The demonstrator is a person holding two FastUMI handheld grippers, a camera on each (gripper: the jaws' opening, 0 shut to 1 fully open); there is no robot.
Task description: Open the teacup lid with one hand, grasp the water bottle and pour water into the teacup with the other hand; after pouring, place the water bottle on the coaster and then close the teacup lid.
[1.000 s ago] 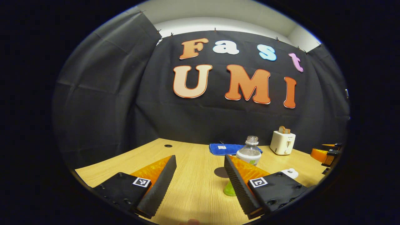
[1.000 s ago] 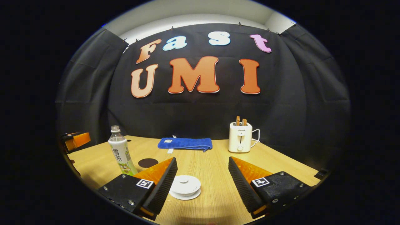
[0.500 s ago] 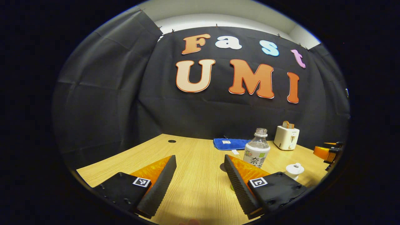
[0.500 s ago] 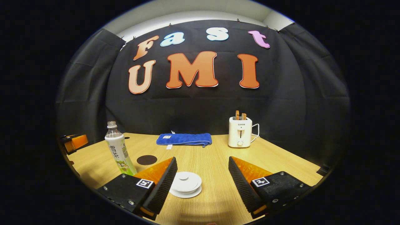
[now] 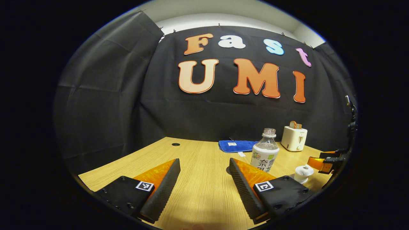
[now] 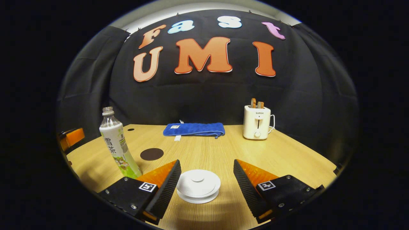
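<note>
The right tongs (image 6: 204,188) have dropped closer over the round white ceramic lidded teacup (image 6: 198,190), spread wide. The left tongs (image 5: 204,187), also spread, face the clear ribbed plastic bottle (image 5: 264,154) on the wood-grain desk (image 5: 198,179). Beyond lie a dark round coaster (image 6: 151,154), a blue towel (image 6: 193,129) and a white toaster (image 6: 256,122).

The water bottle (image 6: 116,144) carries a printed label with large dark characters, and the toaster (image 6: 257,122) carries a small brand word.
</note>
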